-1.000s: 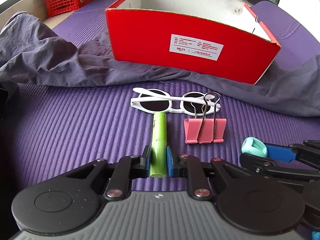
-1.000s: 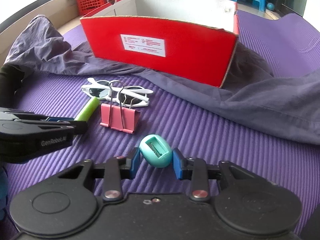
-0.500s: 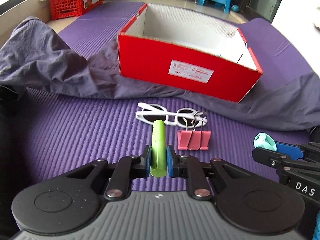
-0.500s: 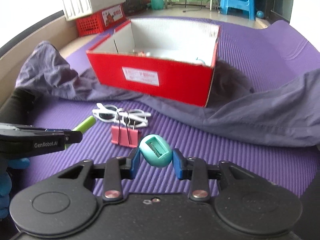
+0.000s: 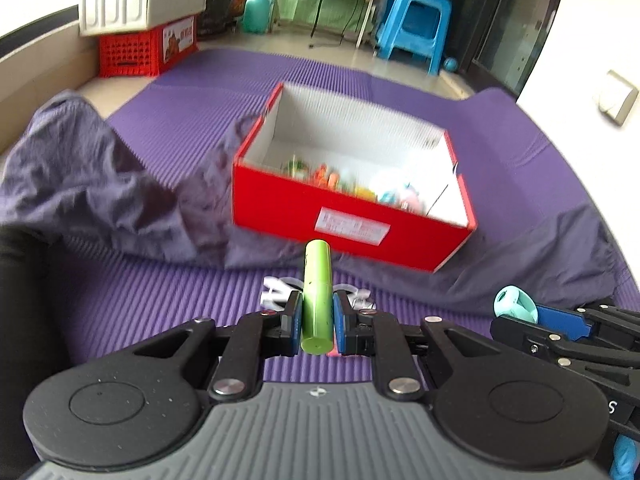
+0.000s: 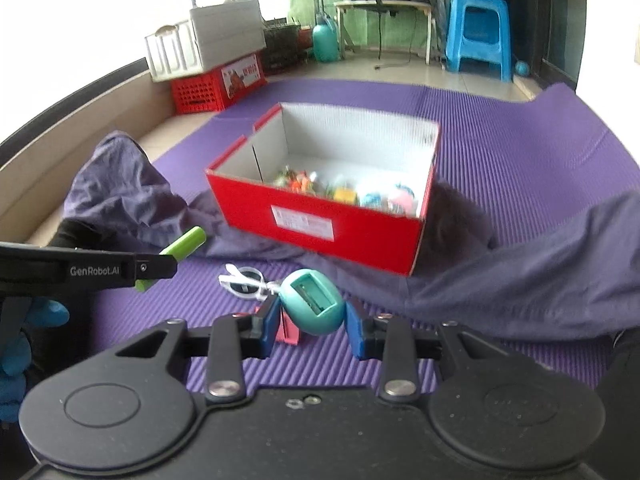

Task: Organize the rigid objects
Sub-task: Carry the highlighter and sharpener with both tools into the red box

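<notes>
My left gripper (image 5: pixel 317 322) is shut on a green cylinder (image 5: pixel 317 288) that sticks out forward, held above the purple mat. My right gripper (image 6: pixel 313 322) is shut on a teal egg-shaped object (image 6: pixel 314 302) with a rectangular slot. Ahead of both stands the open red box (image 5: pixel 348 236) (image 6: pixel 320 222), white inside, with several small colourful items on its floor. White sunglasses (image 6: pixel 242 282) lie on the mat below, and a pink binder clip (image 6: pixel 289 330) shows partly behind the right fingers. In the left wrist view the teal object (image 5: pixel 514 306) appears at the right.
A crumpled grey-purple cloth (image 5: pixel 100 196) (image 6: pixel 540 272) lies around the box on the purple mat (image 6: pixel 500 152). Farther back stand a red crate (image 5: pixel 144 50), a white bin (image 6: pixel 208 44), a teal jug (image 6: pixel 325 42) and a blue stool (image 6: pixel 478 36).
Both grippers have risen with their objects, so the box now sits lower and smaller in view and its contents show. The sunglasses and clip have dropped toward the fingers.
</notes>
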The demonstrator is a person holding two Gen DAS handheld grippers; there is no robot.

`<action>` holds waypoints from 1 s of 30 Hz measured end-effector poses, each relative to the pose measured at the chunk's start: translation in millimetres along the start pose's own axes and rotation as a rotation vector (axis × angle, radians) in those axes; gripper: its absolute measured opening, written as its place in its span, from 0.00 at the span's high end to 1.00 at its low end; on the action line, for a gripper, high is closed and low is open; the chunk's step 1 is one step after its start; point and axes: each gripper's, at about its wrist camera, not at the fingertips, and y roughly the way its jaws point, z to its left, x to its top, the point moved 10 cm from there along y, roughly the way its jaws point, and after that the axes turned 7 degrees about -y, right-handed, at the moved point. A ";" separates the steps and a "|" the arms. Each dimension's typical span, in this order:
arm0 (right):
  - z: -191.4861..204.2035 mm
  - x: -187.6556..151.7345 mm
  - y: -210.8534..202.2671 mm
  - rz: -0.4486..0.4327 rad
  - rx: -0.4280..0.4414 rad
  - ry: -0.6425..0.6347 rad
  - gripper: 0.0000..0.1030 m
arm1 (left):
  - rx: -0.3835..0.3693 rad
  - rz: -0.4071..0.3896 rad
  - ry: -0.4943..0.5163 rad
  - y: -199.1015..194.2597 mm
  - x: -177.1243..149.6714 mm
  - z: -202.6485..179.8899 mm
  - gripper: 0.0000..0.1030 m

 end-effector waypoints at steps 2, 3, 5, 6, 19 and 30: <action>-1.1 10.5 -4.9 -0.020 -0.006 -0.016 0.67 | -0.009 -0.023 0.004 -5.0 12.9 -3.8 0.85; -2.0 17.0 -6.9 -0.031 -0.009 -0.023 0.67 | -0.012 -0.035 0.009 -7.1 19.3 -5.6 0.85; -4.4 28.1 -8.2 -0.049 -0.019 -0.034 0.67 | -0.015 -0.060 0.021 -10.4 32.1 -9.9 0.85; -5.9 33.7 -8.5 -0.057 -0.025 -0.039 0.67 | -0.016 -0.070 0.029 -11.3 38.6 -12.0 0.85; -35.6 86.8 32.9 -0.074 -0.087 -0.050 0.67 | 0.009 -0.090 0.118 28.7 96.7 -30.6 0.85; -65.3 100.0 104.2 0.009 -0.148 -0.061 0.67 | 0.055 -0.049 0.164 99.3 135.2 -27.8 0.85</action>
